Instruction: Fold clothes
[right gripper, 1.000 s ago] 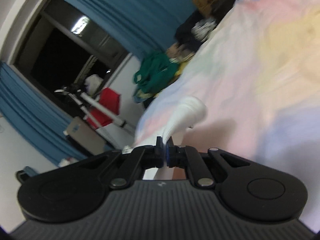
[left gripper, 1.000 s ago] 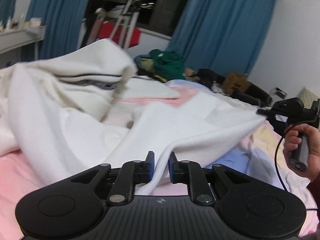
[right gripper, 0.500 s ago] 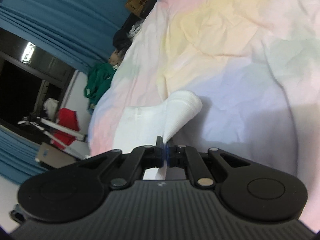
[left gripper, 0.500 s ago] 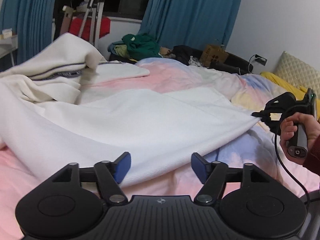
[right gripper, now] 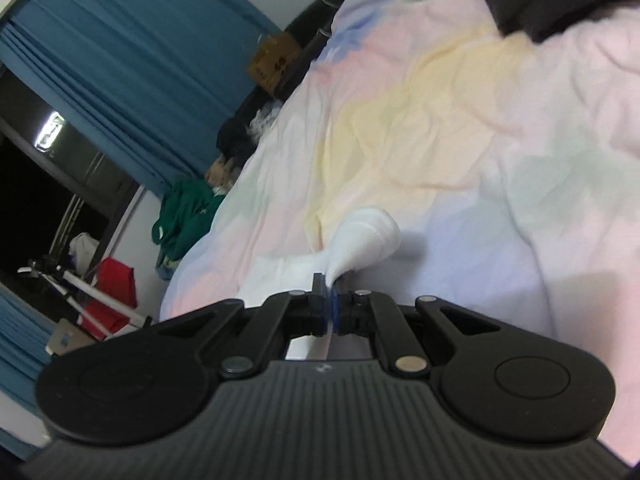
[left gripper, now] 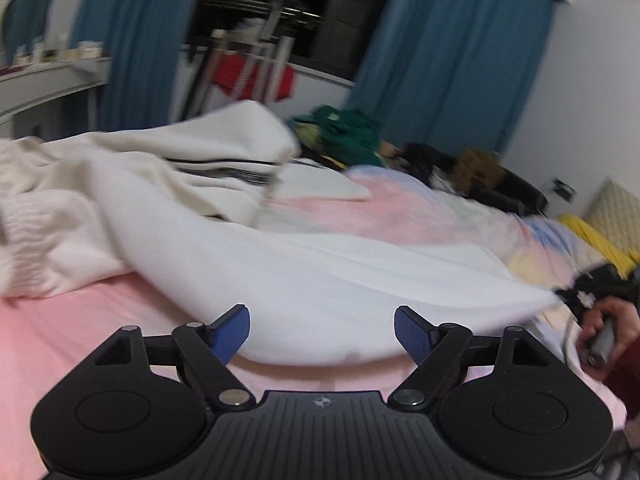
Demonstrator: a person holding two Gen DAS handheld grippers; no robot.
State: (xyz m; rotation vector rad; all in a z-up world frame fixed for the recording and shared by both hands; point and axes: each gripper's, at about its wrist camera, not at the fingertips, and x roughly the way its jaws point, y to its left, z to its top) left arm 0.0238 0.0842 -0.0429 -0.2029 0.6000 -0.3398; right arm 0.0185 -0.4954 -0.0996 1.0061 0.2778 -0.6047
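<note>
White top [left gripper: 320,280] lies spread on bed [left gripper: 60,340]. Right tongs [right gripper: 331,304] pinch its corner, pulling it flat. Left tongs [left gripper: 322,330] opening wide, nothing between them, free to grab new edge.

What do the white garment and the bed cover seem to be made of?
White garment: seemingly a soft knit, matte, with faint fine ribbing and loose drape; the picture is blurred. Bed cover: thin woven fabric, perhaps cotton, matte, with fine creases and pastel patches of pink, yellow and blue.
</note>
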